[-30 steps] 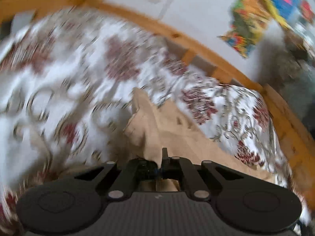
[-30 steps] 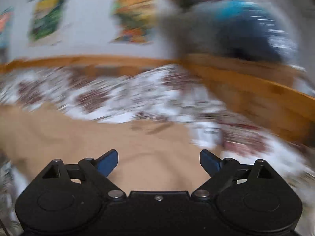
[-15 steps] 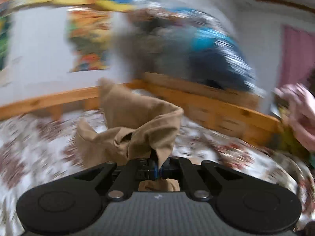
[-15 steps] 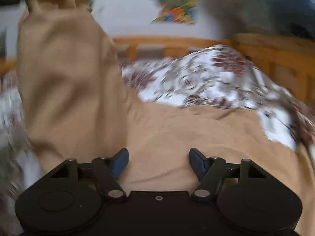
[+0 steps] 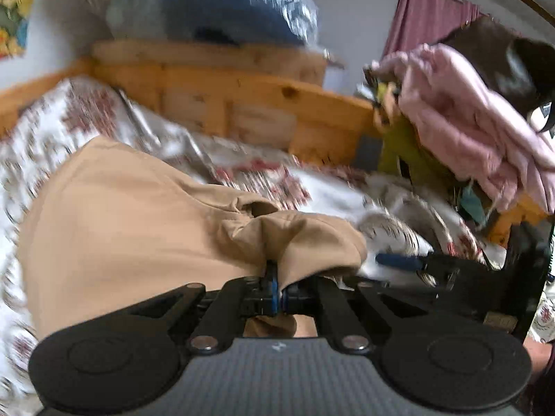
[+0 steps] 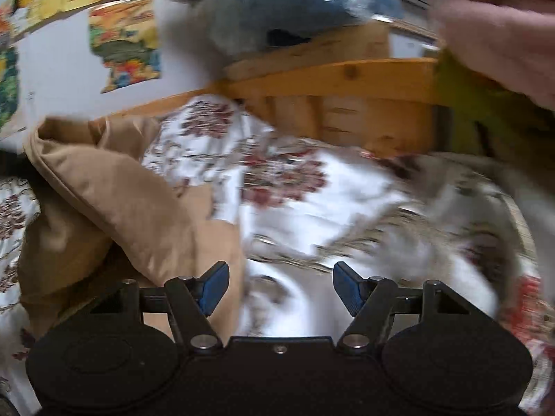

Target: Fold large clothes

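A large tan garment (image 5: 131,215) lies on a bed with a white, red-flowered cover (image 5: 45,128). My left gripper (image 5: 276,293) is shut on a bunched fold of the tan garment, which drapes over its fingers. My right gripper (image 6: 281,287) is open and empty, low over the flowered cover (image 6: 312,187), with the tan garment (image 6: 114,194) folded in a heap to its left, beside its left finger. The right gripper also shows in the left wrist view (image 5: 437,267) to the right of the held fold.
A wooden bed frame (image 5: 242,104) runs along the far side. A blue and grey bundle (image 5: 225,3) sits on top of it. A pile of pink and green clothes (image 5: 468,121) hangs at the right. Colourful posters (image 6: 125,38) are on the wall.
My left gripper has swung right and lowered, carrying the tan fold over the rest of the garment. My right gripper has moved right, off the tan cloth onto the flowered cover, still open.
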Demonstrator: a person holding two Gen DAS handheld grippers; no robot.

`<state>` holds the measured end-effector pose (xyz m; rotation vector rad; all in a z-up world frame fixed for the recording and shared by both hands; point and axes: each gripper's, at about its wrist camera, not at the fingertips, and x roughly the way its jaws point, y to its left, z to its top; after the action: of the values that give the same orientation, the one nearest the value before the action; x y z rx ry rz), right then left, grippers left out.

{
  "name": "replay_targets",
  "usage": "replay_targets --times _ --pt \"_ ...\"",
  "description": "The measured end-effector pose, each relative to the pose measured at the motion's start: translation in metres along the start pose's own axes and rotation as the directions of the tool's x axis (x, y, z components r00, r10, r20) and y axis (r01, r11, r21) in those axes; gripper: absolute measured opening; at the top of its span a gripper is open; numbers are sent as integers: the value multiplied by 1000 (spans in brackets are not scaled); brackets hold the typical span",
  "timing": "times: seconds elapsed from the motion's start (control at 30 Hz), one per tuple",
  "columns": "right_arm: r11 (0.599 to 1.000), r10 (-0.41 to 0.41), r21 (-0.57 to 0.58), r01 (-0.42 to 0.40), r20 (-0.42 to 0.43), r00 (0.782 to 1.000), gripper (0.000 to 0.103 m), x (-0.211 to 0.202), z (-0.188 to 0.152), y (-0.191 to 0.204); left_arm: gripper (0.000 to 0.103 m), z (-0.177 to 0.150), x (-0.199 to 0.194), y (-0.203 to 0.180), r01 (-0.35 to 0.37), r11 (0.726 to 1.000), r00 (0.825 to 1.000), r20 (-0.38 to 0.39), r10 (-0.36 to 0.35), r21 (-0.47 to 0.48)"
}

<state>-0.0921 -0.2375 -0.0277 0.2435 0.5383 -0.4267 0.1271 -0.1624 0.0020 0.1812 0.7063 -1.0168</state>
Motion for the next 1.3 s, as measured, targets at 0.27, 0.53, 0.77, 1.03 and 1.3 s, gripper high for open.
replay_targets --times 0.27,0.53,0.77,1.03,1.3 --pt "976 212 76 -205 -92 973 69 -11 -11 2 1 -4 -7 17 -2 996 1000 19 3 -87" --pt "971 225 -66 -232 -95 970 69 35 2 50 1 2 -14 18 -1 994 1000 17 2 -105" --pt "976 24 -217 -11 55 998 62 62 34 50 2 4 -17 13 -13 998 1000 5 13 -60" --pt "984 10 -176 2 67 998 63 70 37 30 2 -9 2 11 30 997 997 -67 -35 -67" --pt "980 5 -199 9 69 998 70 81 46 15 5 -48 48 14 60 994 978 -195 -78 -96"
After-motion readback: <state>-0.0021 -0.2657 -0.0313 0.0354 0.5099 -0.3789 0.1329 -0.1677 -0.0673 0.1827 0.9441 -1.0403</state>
